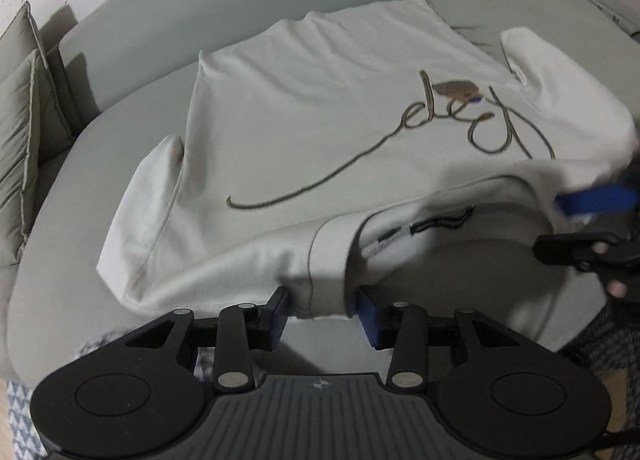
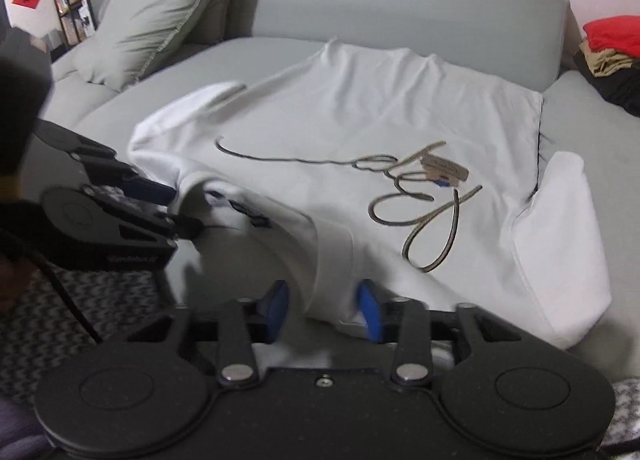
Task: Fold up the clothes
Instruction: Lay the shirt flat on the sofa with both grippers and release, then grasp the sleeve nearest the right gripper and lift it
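A white T-shirt (image 1: 320, 107) with grey script lettering and a hang tag (image 1: 456, 89) lies front up on a grey sofa seat; it also shows in the right wrist view (image 2: 400, 111). Both grippers hold it at the collar end nearest me. My left gripper (image 1: 324, 306) has its blue pads either side of the ribbed collar band (image 1: 328, 260) and grips it. My right gripper (image 2: 323, 308) grips the collar and shoulder fabric (image 2: 332, 260) the same way. Each gripper shows in the other's view: the right (image 1: 592, 219), the left (image 2: 160, 203). The neckline sags between them.
Grey sofa backrest (image 1: 240, 3) behind the shirt. Cushions (image 2: 152, 19) at the left. A pile of red, tan and black clothes (image 2: 612, 55) lies at the far right of the seat. Patterned rug (image 2: 100, 292) below the sofa's front edge.
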Action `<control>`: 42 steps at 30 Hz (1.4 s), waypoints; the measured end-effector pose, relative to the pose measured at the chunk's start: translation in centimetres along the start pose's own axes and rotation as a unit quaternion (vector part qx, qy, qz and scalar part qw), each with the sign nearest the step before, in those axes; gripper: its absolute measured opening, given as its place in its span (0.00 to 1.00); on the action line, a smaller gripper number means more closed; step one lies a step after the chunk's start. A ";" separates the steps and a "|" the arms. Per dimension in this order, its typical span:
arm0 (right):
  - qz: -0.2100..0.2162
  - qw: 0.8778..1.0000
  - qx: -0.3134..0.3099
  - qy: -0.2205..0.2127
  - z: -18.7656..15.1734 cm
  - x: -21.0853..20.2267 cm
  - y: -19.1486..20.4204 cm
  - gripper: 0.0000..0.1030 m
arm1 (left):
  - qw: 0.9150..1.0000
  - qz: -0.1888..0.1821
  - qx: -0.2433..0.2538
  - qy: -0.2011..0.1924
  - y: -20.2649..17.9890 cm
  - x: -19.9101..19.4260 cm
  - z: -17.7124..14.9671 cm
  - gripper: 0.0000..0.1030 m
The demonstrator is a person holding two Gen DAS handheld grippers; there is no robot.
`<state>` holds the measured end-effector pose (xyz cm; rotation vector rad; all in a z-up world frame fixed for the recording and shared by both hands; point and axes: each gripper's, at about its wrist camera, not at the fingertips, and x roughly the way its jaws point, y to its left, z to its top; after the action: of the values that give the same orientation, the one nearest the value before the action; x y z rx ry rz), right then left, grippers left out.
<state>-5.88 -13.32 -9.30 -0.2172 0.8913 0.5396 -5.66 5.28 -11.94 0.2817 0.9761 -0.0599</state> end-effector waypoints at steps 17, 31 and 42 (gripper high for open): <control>0.061 0.995 0.070 0.041 0.7 -5.2 -4.2 0.41 | 0.996 -0.082 0.011 0.044 4.1 -4.7 -1.3 0.36; -0.016 0.987 0.159 0.025 2.3 1.9 -5.9 0.24 | 0.996 -0.062 -0.060 -0.019 0.4 1.2 3.5 0.37; 0.032 0.967 0.242 0.066 -0.9 -3.6 -9.3 0.40 | 0.992 -0.092 -0.080 -0.020 1.8 -2.3 2.6 0.37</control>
<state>-3.40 -22.82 -7.43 0.2228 1.1357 0.3541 -4.48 6.15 -8.29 0.0428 0.9586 -0.1537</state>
